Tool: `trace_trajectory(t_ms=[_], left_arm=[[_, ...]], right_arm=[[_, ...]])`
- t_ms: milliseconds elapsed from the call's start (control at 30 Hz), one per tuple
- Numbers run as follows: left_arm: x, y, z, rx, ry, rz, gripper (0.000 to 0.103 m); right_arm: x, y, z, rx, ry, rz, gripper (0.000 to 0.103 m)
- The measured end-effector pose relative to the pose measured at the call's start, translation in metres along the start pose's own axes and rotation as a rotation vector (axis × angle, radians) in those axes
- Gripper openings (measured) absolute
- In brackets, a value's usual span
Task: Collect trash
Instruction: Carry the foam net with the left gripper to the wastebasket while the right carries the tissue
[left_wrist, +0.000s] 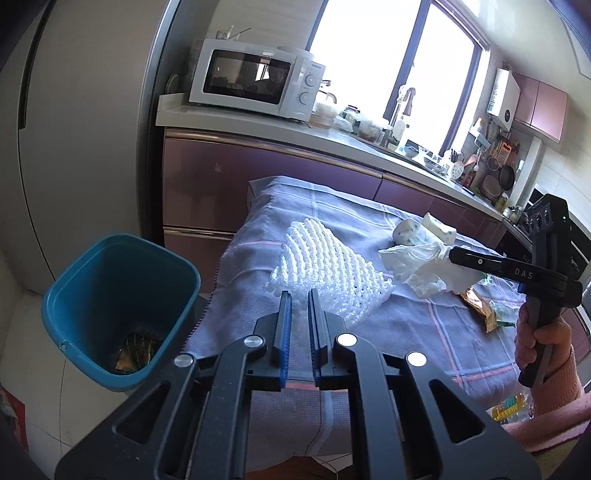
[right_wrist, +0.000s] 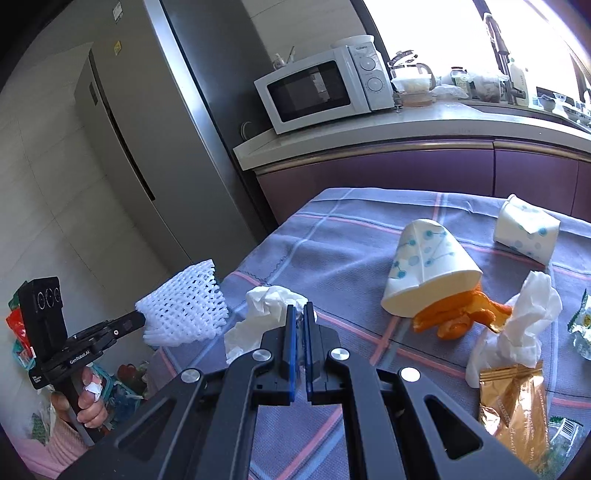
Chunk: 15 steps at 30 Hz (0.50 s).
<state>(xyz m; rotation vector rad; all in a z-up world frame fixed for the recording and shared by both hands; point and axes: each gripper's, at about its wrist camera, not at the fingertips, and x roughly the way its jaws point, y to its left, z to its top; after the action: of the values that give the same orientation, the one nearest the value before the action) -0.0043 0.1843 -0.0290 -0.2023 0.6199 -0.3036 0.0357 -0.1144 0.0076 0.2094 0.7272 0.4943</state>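
Holding foam netting (left_wrist: 325, 258) in our left tongs (left_wrist: 299, 299) and a crumpled tissue (right_wrist: 266, 306) in the right tongs (right_wrist: 300, 312), both pinched nearly closed at the table's left edge. Flimsy grips might slip before the bin (left_wrist: 118, 314).

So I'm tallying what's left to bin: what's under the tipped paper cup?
Orange peel pokes out from beneath the tipped paper cup onto the tablecloth. Anything deeper inside is hidden by the cup's wall.
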Motion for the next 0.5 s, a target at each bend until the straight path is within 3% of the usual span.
trace_trajectory(t_ms=[500], left_arm=[[-0.042,0.064,0.008,-0.086,-0.075,0.159,0.010]], right_arm=[[0.049,0.056,0.028,-0.082,0.030,0.135,0.003]])
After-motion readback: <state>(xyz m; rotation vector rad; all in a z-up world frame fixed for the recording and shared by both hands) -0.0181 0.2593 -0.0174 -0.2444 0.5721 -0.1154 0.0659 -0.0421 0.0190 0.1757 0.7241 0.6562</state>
